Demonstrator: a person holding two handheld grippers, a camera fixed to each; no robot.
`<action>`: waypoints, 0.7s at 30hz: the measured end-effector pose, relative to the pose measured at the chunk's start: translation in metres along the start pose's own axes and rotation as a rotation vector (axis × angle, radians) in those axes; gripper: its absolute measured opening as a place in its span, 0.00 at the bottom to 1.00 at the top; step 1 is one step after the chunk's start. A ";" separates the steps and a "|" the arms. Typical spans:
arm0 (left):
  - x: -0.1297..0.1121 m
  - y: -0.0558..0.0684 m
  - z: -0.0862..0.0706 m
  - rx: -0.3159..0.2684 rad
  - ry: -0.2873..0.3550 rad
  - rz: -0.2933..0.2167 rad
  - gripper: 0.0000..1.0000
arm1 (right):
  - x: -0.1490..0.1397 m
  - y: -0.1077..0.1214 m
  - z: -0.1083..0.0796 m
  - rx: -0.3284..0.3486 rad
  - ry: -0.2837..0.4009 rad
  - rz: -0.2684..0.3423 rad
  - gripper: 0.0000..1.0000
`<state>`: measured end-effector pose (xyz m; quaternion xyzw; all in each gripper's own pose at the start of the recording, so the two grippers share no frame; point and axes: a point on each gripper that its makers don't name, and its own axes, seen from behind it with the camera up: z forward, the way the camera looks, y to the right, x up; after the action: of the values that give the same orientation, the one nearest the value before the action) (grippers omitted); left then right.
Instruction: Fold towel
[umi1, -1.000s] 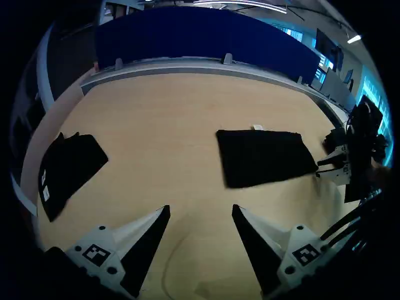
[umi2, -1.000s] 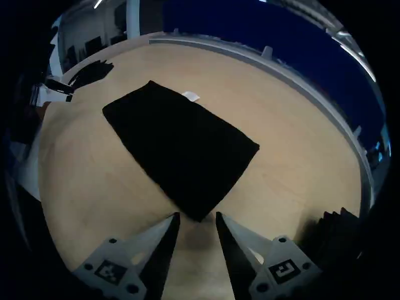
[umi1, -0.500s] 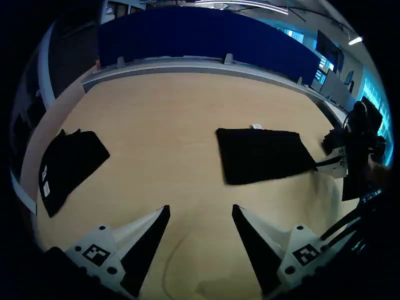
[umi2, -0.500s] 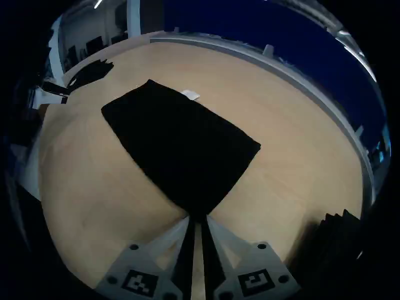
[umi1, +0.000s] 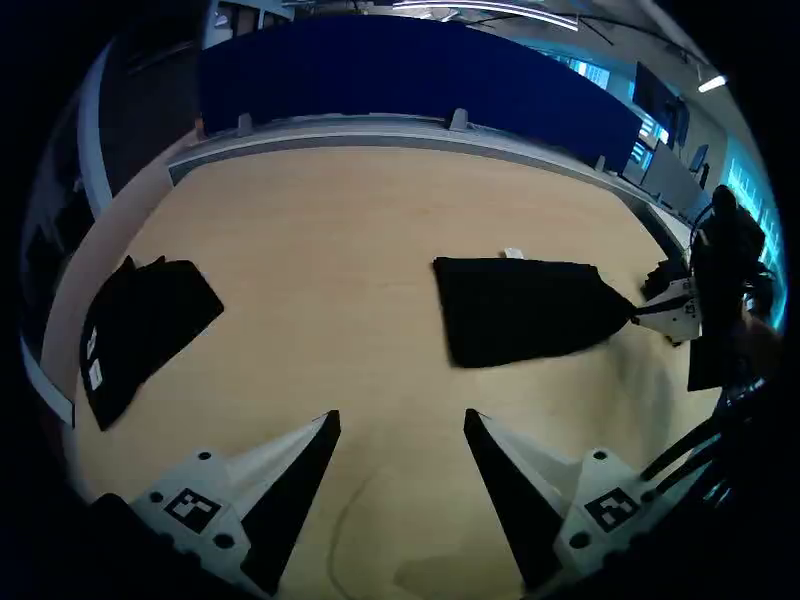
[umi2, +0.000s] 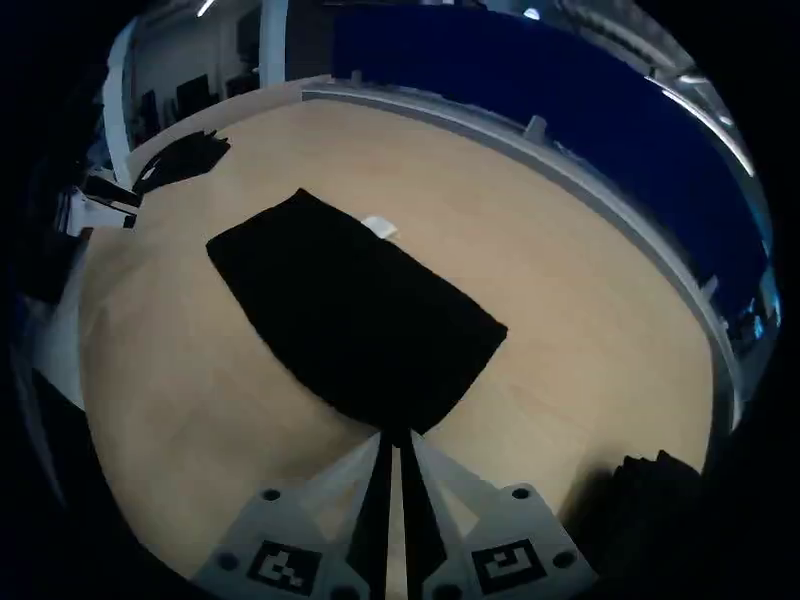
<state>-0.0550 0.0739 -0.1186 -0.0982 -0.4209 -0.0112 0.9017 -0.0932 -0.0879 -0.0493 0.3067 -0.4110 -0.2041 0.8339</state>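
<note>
Right gripper (umi2: 398, 445) is pinched tight on the near corner of the black towel (umi2: 350, 310), which spreads toward 11 o'clock across the wooden table (umi2: 560, 280). Left gripper (umi1: 400, 420) hangs wide open, with another dark cloth (umi1: 140, 330) at its 9 o'clock

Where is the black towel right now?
In the left gripper view the black towel lies right of centre on the wooden table, its right corner pinched by the right gripper.
</note>
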 end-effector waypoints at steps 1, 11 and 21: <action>0.000 0.000 -0.001 0.001 0.001 -0.003 0.92 | 0.005 0.000 -0.002 0.000 0.005 -0.012 0.06; -0.002 -0.001 -0.010 0.000 0.019 -0.050 0.92 | 0.071 -0.003 -0.019 0.007 0.067 -0.171 0.06; -0.005 0.005 -0.021 -0.017 0.027 -0.071 0.92 | 0.115 -0.014 -0.017 0.021 0.113 -0.284 0.06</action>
<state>-0.0416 0.0745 -0.1364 -0.0908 -0.4119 -0.0482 0.9054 -0.0142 -0.1604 -0.0020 0.3813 -0.3183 -0.2980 0.8152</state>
